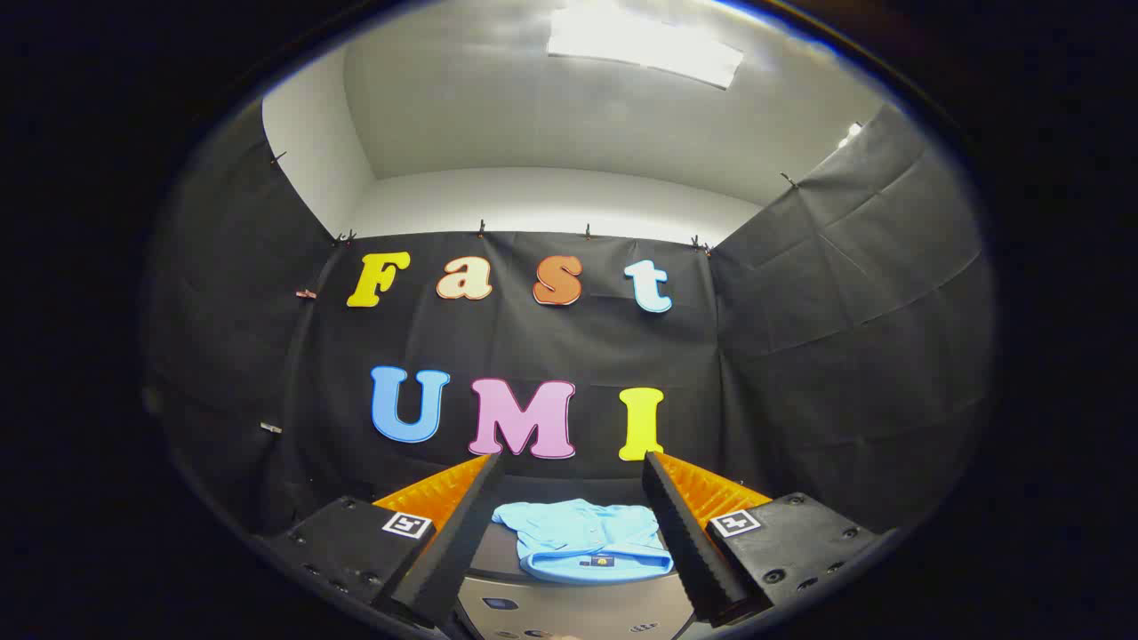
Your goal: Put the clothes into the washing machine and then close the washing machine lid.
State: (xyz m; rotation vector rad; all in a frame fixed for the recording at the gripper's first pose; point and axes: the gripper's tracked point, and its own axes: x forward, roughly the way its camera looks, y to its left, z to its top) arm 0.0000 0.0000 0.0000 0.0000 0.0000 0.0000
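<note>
My gripper [569,471]: I hold it level, and its two ridged fingers stand wide apart with nothing between the pads; neither finger touches anything.
Finger blocks: each finger sits on a dark block bearing a small square black-and-white marker [407,524], one marker on each side.
Washing machine: the flat grey top of the washing machine [569,613] lies just below and between my fingers, with a few small dark oval marks on the nearest strip. I cannot tell from here whether its lid is up or down.
Clothes: a light-blue folded shirt of soft cloth [587,538] rests on the machine's top, seen through the gap between my fingers and a little ahead of them, its collar end turned towards me with a small dark-and-yellow tag on it.
Booth wall: black creased cloth [845,356] hangs behind the shirt and wraps round both sides.
Ceiling: pale grey above the cloth, with a bright rectangular light panel [645,44].
</note>
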